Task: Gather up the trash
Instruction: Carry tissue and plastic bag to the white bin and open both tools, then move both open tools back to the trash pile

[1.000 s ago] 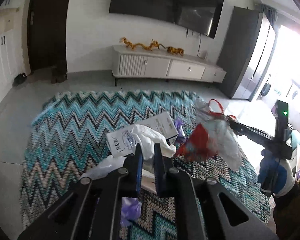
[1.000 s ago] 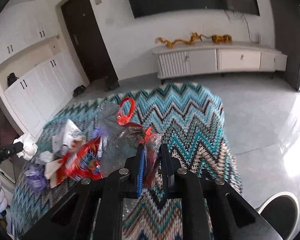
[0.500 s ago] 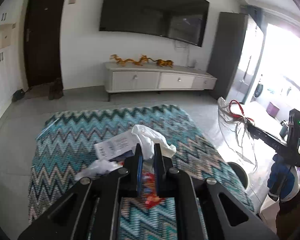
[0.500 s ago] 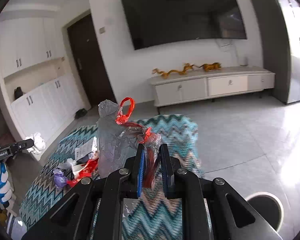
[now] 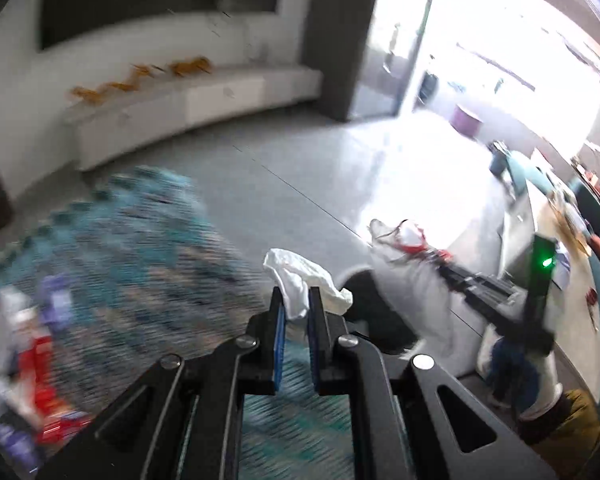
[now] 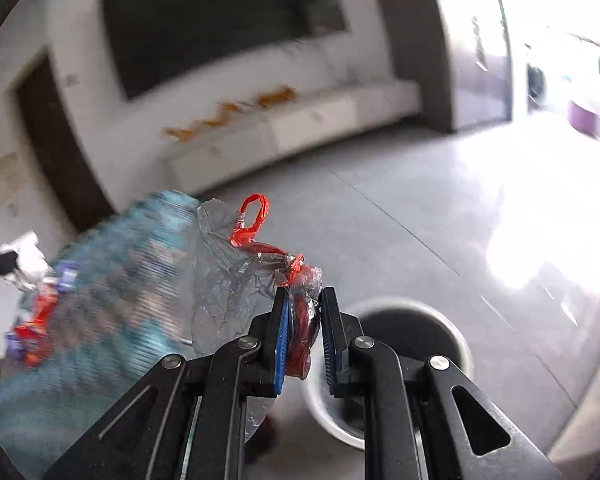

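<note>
Both views are streaked with motion blur, so fine detail is soft.

In the left wrist view, the left gripper (image 5: pixel 296 300) has its 2 black fingers, lined with ribbed blue pads (image 5: pixel 278 344), pressed together on a crumpled white tissue (image 5: pixel 300 280) that billows out in soft folds above the tips, at about 12 o'clock from them. At about 3 o'clock the right gripper (image 5: pixel 432 256) reaches in, holding a clear plastic bag (image 5: pixel 400 280) with red handles. Between the 2 tools, partly hidden, lies the dark round mouth of a trash bin (image 5: pixel 364 300). At 9 o'clock spreads a teal zigzag rug (image 5: pixel 132 248), with a blurred heap of red, purple and white wrappers (image 5: pixel 32 380) at 8 o'clock.

In the right wrist view, the right gripper's fingers are clamped on the twisted red neck of the bag (image 6: pixel 228 272), though the right pad stands slightly off it. The thin, wrinkled, see-through film hangs toward 10 o'clock, topped by a red loop handle (image 6: pixel 254 216). The bin (image 6: pixel 452 328), cylindrical with a pale rim and dark inside, sits on glossy grey floor tiles (image 6: pixel 420 220) directly beyond the fingertips, toward 4 o'clock.
</note>
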{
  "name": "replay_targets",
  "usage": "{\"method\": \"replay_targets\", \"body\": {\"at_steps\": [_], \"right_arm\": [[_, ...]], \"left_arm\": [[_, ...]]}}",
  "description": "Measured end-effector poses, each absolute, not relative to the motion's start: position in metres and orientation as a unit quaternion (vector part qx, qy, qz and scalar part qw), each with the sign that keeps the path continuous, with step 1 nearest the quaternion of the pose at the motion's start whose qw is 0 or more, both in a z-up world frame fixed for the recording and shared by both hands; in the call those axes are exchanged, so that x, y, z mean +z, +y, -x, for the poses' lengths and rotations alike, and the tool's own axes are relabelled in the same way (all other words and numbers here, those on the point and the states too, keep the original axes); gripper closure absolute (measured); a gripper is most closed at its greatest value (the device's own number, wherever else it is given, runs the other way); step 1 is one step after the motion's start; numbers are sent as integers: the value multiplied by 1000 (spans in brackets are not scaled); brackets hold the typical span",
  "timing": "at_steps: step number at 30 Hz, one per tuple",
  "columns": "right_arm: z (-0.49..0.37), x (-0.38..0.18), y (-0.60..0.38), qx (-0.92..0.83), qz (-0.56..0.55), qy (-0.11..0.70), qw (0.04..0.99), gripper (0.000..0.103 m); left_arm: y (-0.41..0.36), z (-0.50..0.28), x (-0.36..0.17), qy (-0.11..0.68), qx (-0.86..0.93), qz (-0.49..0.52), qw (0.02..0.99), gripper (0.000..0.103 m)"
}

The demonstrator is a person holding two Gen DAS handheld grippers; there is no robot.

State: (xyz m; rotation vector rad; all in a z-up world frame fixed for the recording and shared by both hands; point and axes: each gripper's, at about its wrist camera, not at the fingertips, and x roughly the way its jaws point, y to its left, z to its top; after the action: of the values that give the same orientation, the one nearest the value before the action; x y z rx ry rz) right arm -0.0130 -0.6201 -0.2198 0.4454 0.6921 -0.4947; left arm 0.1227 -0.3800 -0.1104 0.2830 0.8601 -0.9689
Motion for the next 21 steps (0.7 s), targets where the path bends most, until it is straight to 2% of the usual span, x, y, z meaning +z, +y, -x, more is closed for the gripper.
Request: {"method": "replay_targets", "body": {"at_steps": [4,12,13,17,21], "right_arm": [[24,-262,-654,-273,-235,368,857,87],[26,-316,-691,-297,-259,404,826,84],[25,-321,-695,-299,-262,407,822,84],[27,-337,-703,-312,-269,419,809,67],[30,-342,-702,-319,-273,421,804,66]], "left_arm": [[-460,-111,-147,436,-476,-144,750,93],[-554,-103,-205,497,-483,-151,705,92],[-561,-103,-211,504,-484,-150,699,89],[-576,-108,-233,521,-478,-147,692,58],[-573,-113,-241,537,-478,-132,683,57]]}}
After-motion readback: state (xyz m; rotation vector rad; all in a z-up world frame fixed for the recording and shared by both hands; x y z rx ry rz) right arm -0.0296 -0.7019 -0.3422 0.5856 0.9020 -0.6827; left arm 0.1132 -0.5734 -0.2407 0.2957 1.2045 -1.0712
